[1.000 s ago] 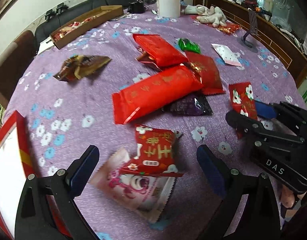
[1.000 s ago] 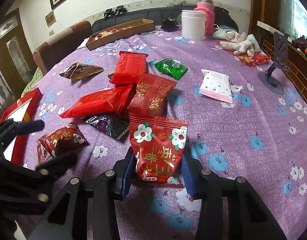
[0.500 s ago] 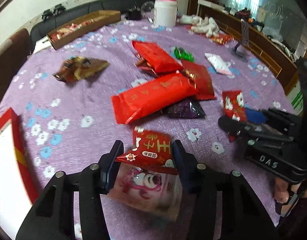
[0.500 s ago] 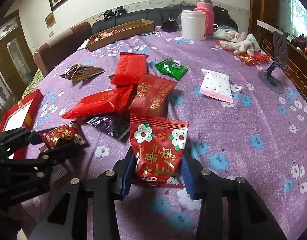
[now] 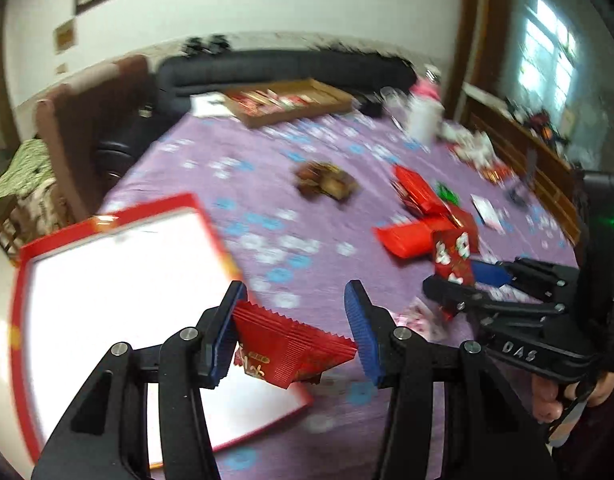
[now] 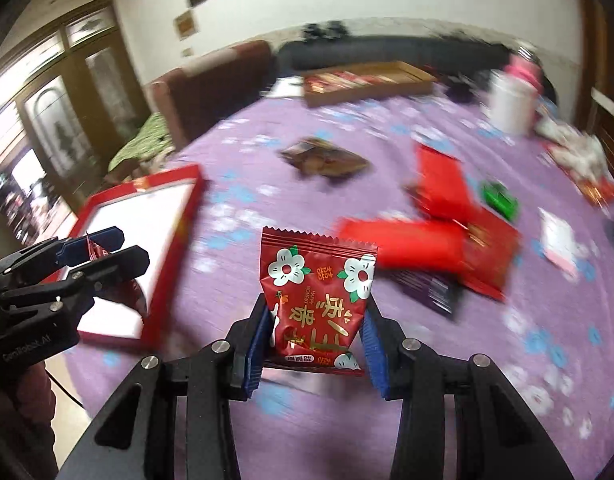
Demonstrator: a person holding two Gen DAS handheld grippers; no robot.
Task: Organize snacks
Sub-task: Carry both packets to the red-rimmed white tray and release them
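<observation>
**A:** Your left gripper point(image 5: 295, 328) is clamped on a red snack packet point(image 5: 291, 350), lifted clear of the purple tablecloth point(image 5: 267, 184). Why hold it there?

**B:** You have it over the inner edge of the red-rimmed white tray point(image 5: 107, 280), which sits at the table's near left edge. I'd judge the tray is the collecting spot, so you're lined up to drop the packet in.

**A:** And the right gripper point(image 6: 315, 344)?

**B:** It's gripping the flowered red packet point(image 6: 317, 296) by its lower half, so the packet stands upright between the blue pads point(image 6: 254, 348), off the cloth. You're holding it just right of the tray, probably waiting its turn.

**A:** What's left?

**B:** A cluster of red packets point(image 6: 427, 236), plus a green packet point(image 6: 499, 200) and a brown packet point(image 6: 323, 158), lie mid-table, well apart from the tray. The views are blurred, so I can't tell finer detail. The wooden box point(image 6: 367, 82) at the far edge already holds some snacks.
</observation>
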